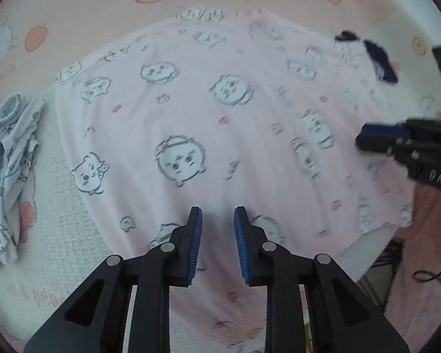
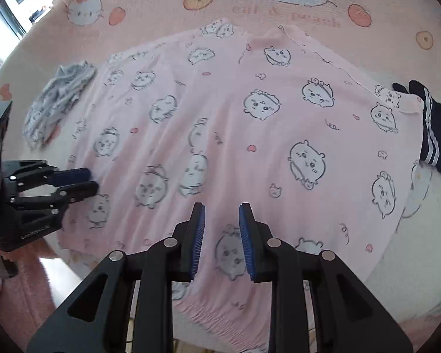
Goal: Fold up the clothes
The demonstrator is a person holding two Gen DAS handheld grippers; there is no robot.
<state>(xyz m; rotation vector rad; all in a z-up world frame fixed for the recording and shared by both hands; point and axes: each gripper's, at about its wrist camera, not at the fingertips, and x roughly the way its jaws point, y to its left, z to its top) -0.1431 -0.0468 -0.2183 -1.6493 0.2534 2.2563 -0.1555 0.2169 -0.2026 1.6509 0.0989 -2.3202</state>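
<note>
1. Bedding with a cat-and-peach print covers the bed (image 1: 82, 8) that serves as the work surface; at the lower right of the left wrist view the bed ends and a cable lies on the floor beyond.
2. Left wrist view: the pink garment (image 1: 208, 111), printed with cartoon faces, lies spread flat across the bed, presumably laid out so its edges can be reached for a fold. The left hand-held gripper (image 1: 217, 242) hangs over the near hem, jaws a little apart, nothing pinched between the blue pads. A crumpled pale blue garment (image 1: 10, 158) sits just beside the pink one's left edge, set aside, apparently awaiting its turn.
3. Right wrist view: the right hand-held gripper (image 2: 222, 239) stands likewise over the near edge, jaws parted, empty. A dark striped garment (image 2: 435, 135) lies at the far right, with the pink cloth's corner overlapping it.
4. Judgement: both hand-held grippers are placed side by side along one edge so as to take it together; neither has a hold yet.
</note>
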